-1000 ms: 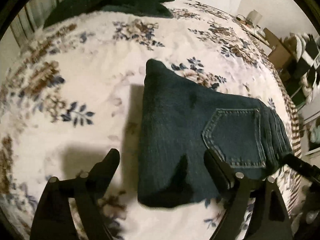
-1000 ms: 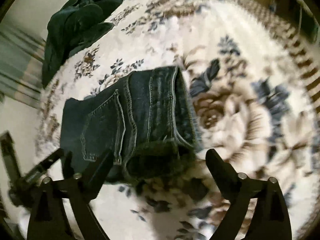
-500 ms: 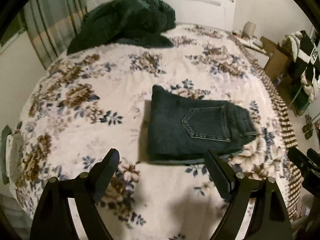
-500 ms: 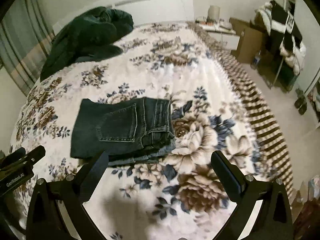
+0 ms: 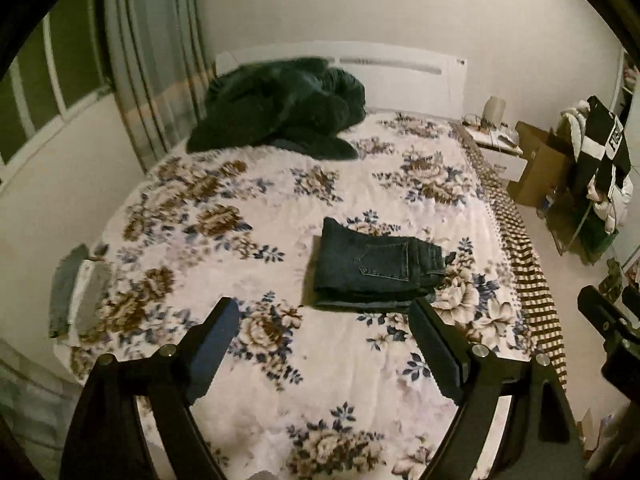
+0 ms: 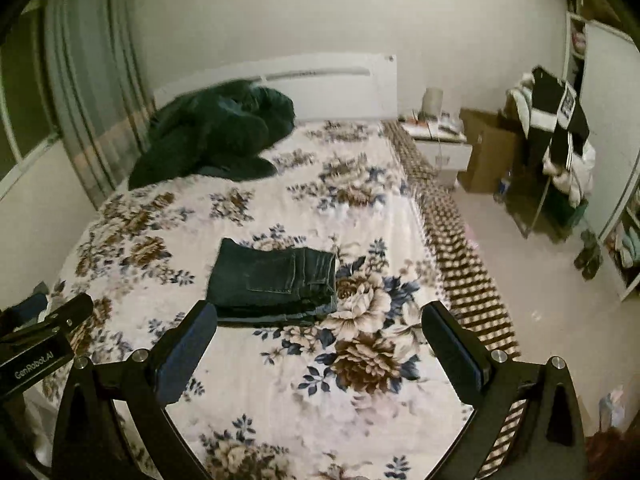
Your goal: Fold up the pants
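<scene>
Dark blue jeans (image 5: 376,266) lie folded into a compact rectangle on the floral bedspread (image 5: 248,208), a back pocket facing up. The right wrist view shows the same jeans (image 6: 276,278) near the bed's middle. My left gripper (image 5: 324,316) hangs high above the bed's near end, open, with nothing between its fingers. High up as well, my right gripper (image 6: 320,320) stands open wide and empty. Both are well clear of the jeans. The right gripper's body (image 5: 612,332) shows at the left view's right edge, the left gripper's body (image 6: 40,344) at the right view's left edge.
A dark green garment heap (image 5: 280,108) lies by the white headboard (image 5: 400,76). Curtains and a window line the left wall. Right of the bed stand a nightstand (image 6: 440,148), a cardboard box (image 6: 488,152) and a clothes-laden rack (image 6: 556,132) on the floor.
Both grippers have risen and pulled back from the jeans, which now look small and far below. The whole bed and room have come into view. The jeans stay folded in place.
</scene>
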Tool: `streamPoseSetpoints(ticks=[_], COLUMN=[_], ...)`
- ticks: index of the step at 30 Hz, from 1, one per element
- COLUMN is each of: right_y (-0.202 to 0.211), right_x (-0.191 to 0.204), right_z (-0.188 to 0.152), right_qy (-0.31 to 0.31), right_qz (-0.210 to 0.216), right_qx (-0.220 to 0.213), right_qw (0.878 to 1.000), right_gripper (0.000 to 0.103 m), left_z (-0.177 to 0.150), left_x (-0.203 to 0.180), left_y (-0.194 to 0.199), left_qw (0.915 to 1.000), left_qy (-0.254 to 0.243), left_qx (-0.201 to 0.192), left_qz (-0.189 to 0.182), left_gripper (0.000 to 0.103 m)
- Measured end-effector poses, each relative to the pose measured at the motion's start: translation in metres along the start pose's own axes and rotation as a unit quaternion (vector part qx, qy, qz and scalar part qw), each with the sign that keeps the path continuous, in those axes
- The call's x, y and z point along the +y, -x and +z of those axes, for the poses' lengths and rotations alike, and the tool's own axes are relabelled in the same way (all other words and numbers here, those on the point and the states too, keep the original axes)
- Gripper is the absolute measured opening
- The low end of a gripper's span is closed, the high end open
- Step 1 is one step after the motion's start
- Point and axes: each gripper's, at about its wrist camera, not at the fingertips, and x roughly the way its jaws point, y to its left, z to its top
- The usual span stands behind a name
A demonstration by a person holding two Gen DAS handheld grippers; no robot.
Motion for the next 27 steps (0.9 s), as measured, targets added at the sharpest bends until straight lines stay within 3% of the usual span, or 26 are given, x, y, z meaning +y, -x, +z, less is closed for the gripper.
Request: streamPoseSetpoints(ticks=[8, 14, 17, 19, 27], right_y=[0.139, 0.220, 0.245, 0.258, 0.281], right_x=[-0.001, 0.001, 0.006, 0.009, 0.021], right_z=[-0.006, -0.009, -0.014, -0.018, -0.027], right_qy=[0.024, 0.020, 0.019, 0.018, 0.027], right_qz=[0.018, 0.023, 0.024, 0.026, 0.019], right_qx=[-0.044, -0.059, -0.059, -0.061, -0.068], right_qw=[0.999, 0.998, 0.998, 0.998, 0.997], right_gripper=[0.103, 0.103, 0.103, 0.103, 0.103], left_z=[-0.011, -0.020, -0.026, -0.029, -0.039], left_x=[-0.003, -0.001, 0.002, 0.005, 0.015], left_y=[0.112, 0.161, 0.176, 0.183, 0.194], left_qw=[0.9993, 0.9983, 0.9979, 0.9974, 0.9973], left_qy=[0.007, 0.010, 0.006, 0.002, 0.001], left_qx=[-0.037, -0.057, -0.064, -0.071, -0.073], left_qz=[0.008, 0.000, 0.003, 0.007, 0.009], left_gripper=[0.086, 0.086, 0.089, 0.103, 0.103])
